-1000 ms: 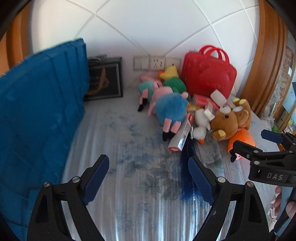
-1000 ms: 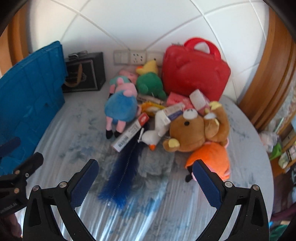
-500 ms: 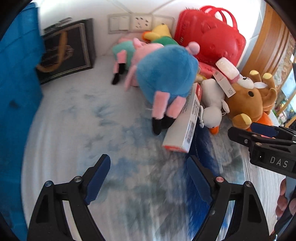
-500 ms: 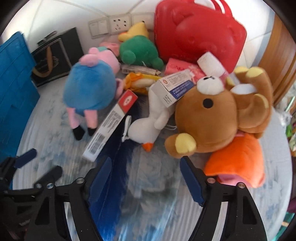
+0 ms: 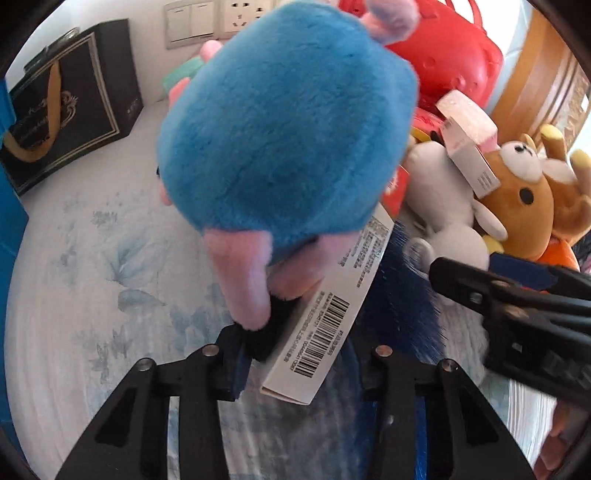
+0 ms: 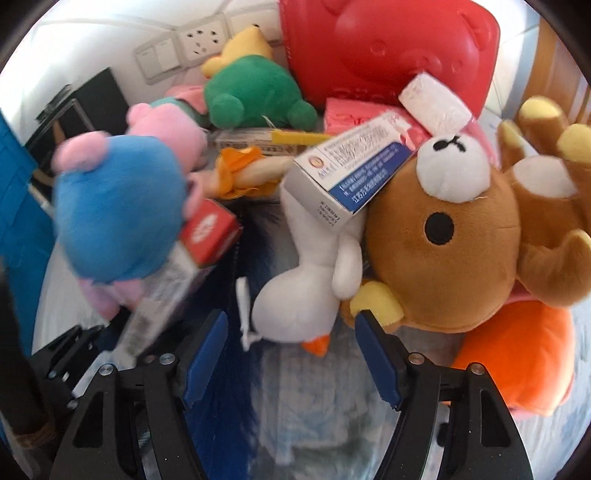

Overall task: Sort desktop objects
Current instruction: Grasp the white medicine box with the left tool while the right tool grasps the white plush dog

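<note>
Blue plush pig (image 5: 284, 122) between closing left claw (image 5: 299, 363).

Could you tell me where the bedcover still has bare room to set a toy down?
The widest free patch is the floral cover between the black box, the blue crate edge and the blue plush pig. A smaller strip lies below the white plush duck. Around the brown bear and red case it is crowded.

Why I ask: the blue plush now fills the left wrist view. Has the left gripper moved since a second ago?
Yes. The left gripper has come forward and down toward the wall sockets, closing around the blue plush's feet.
</note>
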